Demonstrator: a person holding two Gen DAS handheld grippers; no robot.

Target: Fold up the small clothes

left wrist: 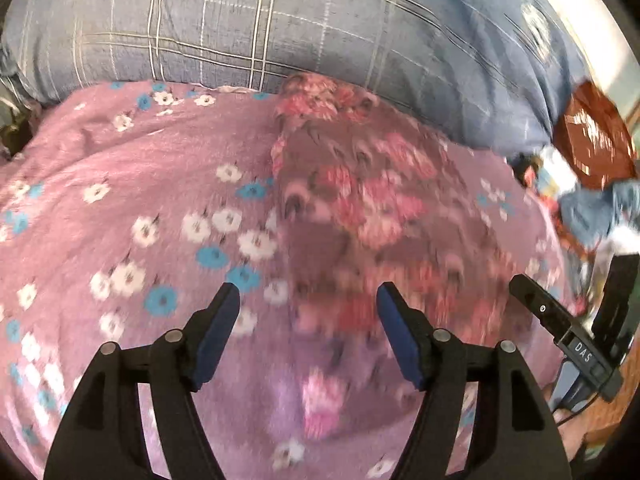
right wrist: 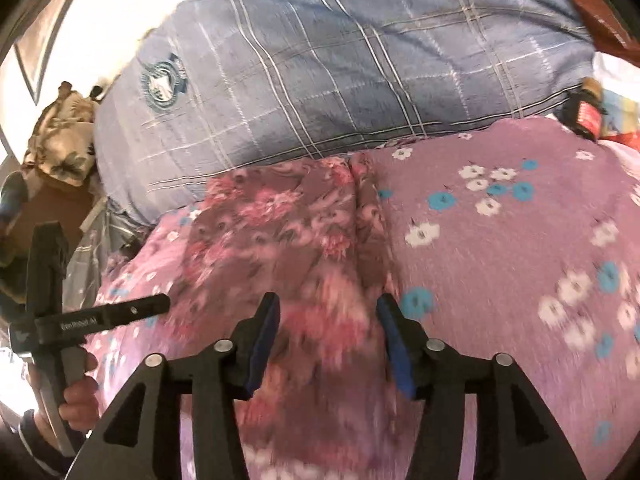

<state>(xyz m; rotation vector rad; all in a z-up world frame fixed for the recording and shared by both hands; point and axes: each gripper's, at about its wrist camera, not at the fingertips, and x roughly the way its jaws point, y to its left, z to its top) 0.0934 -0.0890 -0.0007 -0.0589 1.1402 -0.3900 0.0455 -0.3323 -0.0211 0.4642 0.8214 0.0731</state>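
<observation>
A small floral garment (left wrist: pixel 360 208), brownish-mauve with pink and red blooms, lies spread on a bed covered by a pink sheet (left wrist: pixel 120 184) printed with white and blue flowers. Its far end reaches a blue plaid pillow (left wrist: pixel 248 20) that runs across the top of both views. The left tongs (left wrist: pixel 308 300) hang above the garment's near part with their 2 blue-padded fingers (left wrist: pixel 218 336) set wide apart and nothing between them; the cloth below is blurred. The right tongs (right wrist: pixel 326 312) are likewise parted, their pads clear of the fabric, with the garment's long edge running up from the gap between them. In the right wrist view the garment (right wrist: pixel 280 232) lies left of centre and the bare sheet (right wrist: pixel 500 240) stretches off to the right. Each view catches the other device at its edge; in the right wrist view a hand (right wrist: pixel 76 396) grips the left device's handle. A dark jar with a red label (right wrist: pixel 584 116) sits at the far right by the pillow (right wrist: pixel 340 60).
</observation>
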